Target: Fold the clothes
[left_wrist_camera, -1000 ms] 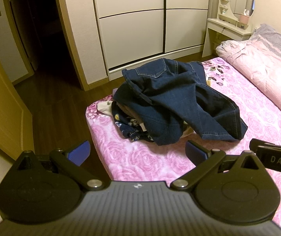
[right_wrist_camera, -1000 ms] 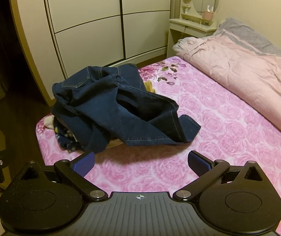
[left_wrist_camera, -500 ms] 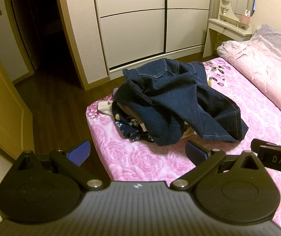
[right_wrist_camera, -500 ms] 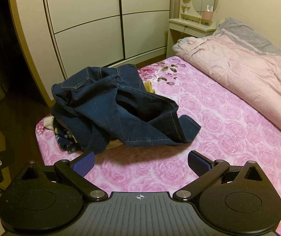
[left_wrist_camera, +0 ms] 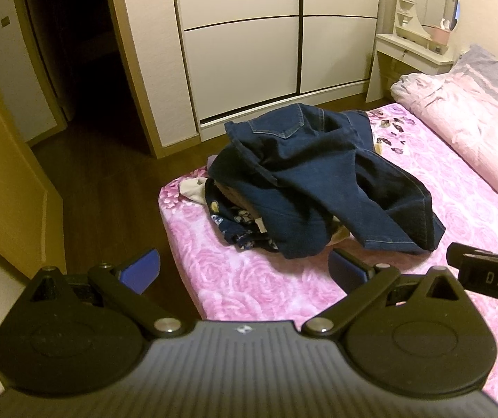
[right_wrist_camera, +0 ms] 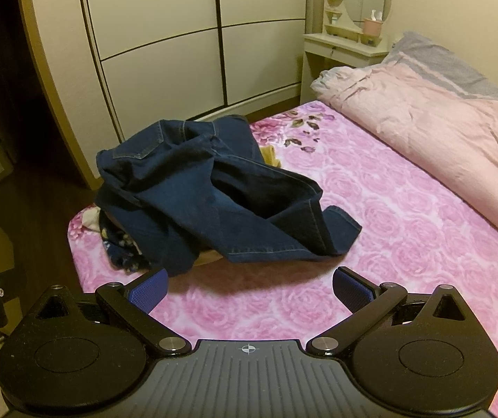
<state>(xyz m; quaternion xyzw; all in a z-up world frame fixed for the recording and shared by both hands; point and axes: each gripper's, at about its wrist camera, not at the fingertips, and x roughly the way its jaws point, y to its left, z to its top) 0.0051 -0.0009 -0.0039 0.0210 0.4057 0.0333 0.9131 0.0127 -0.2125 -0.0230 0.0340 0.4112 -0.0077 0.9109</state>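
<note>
Between my left gripper [left_wrist_camera: 243, 270] fingers nothing is sitting; its blue pads [left_wrist_camera: 345, 267] are spread wide over the near edge of the bed. My right gripper [right_wrist_camera: 250, 287] is hovering just beside it, equally agape and empty, probably so either one can pinch fabric. Ahead of both, a pair of dark blue jeans [left_wrist_camera: 322, 181] is lying crumpled atop a small heap of other clothes [left_wrist_camera: 238, 221] near the corner of the pink rose-patterned bedspread [right_wrist_camera: 405, 230]. One hemmed leg [right_wrist_camera: 283, 240] is trailing toward me, seemingly the easiest part to reach. Farther right, a pale pink quilt [right_wrist_camera: 440, 132] is bunched along the bed, leaving bare room for folding.
</note>
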